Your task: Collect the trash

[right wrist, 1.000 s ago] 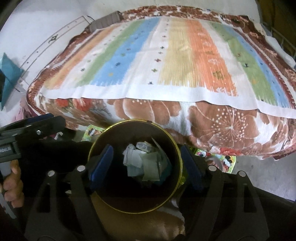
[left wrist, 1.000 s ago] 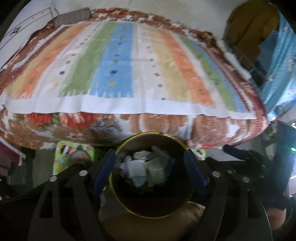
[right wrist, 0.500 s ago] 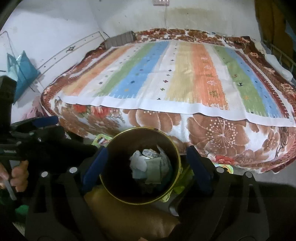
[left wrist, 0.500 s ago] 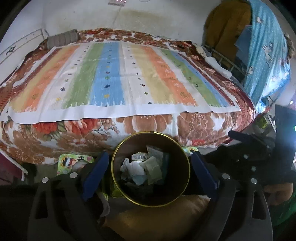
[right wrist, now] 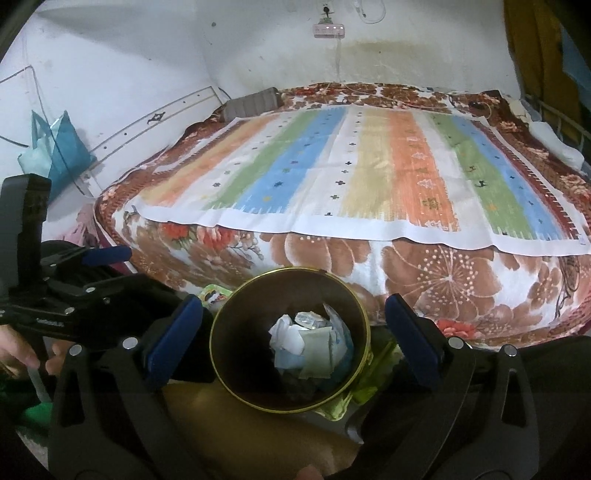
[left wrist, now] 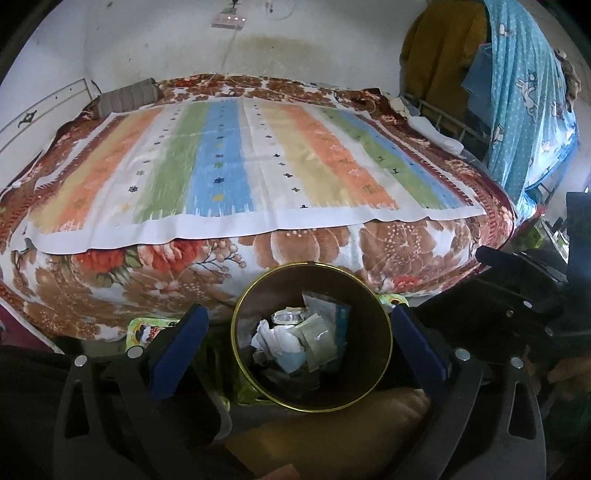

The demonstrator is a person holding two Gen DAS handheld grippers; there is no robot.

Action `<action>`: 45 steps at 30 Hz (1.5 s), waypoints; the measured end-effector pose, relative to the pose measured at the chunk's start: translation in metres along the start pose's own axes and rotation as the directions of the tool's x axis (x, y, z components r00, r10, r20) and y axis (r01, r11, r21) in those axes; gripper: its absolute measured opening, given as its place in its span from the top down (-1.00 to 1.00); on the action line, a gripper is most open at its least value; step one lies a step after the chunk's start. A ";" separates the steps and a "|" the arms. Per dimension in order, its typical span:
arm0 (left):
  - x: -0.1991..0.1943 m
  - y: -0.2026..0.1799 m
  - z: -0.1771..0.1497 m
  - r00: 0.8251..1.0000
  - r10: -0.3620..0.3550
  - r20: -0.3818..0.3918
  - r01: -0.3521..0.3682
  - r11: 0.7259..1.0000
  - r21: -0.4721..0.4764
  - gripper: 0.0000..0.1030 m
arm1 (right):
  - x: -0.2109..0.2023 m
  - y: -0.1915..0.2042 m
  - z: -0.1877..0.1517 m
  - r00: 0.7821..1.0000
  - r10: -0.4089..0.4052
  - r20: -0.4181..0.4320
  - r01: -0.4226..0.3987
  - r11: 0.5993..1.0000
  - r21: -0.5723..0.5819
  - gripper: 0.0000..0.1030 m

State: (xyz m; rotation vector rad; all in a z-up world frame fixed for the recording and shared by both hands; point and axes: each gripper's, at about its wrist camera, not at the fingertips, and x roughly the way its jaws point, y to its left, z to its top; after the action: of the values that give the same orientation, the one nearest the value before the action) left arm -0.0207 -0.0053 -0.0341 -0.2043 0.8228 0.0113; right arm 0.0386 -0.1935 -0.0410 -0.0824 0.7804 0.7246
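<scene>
A wide bed fills most of both views, w/ a brown-and-red floral blanket hanging over its near edge and a striped sheet (orange, green, blue, yellow bands on white) spread flat on top. A stained white wall is behind it, w/ a power strip mounted high. A blue patterned cloth hangs at far right in the left wrist view; a teal bag hangs on the wall at left in the right wrist view. On the floor just in front of the bed stands a round dark bin w/ a gold rim, upright. Inside it lies the trash: crumpled white paper, pale green and clear wrappers, piled at the bottom. The left claw hangs above the bin, jaws opening, blue pads either side of the rim, not touching it, nothing gripped. The right claw is the same: jaws opening, spread wide past the rim, gripping nothing. Each view shows the other claw beside it, held in a hand.
</scene>
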 end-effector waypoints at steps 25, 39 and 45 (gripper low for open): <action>-0.001 0.000 -0.002 1.000 -0.016 0.014 0.016 1.000 -0.012 -0.89 | 0.007 0.003 -0.002 1.000 0.017 -0.008 -0.017 1.000 -0.005 -0.83; 0.002 0.001 -0.002 1.000 -0.016 0.006 0.017 0.999 -0.029 -0.89 | 0.005 0.002 -0.002 0.999 0.031 -0.006 -0.031 1.000 -0.002 -0.83; 0.004 0.000 -0.003 1.000 -0.021 0.003 0.021 0.999 -0.037 -0.89 | 0.007 0.003 -0.003 0.999 0.033 -0.007 -0.033 0.999 -0.002 -0.83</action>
State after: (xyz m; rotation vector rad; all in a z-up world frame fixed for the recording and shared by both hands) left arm -0.0202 -0.0058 -0.0386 -0.2471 0.8184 0.0072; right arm 0.0383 -0.1884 -0.0466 -0.0738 0.7894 0.7567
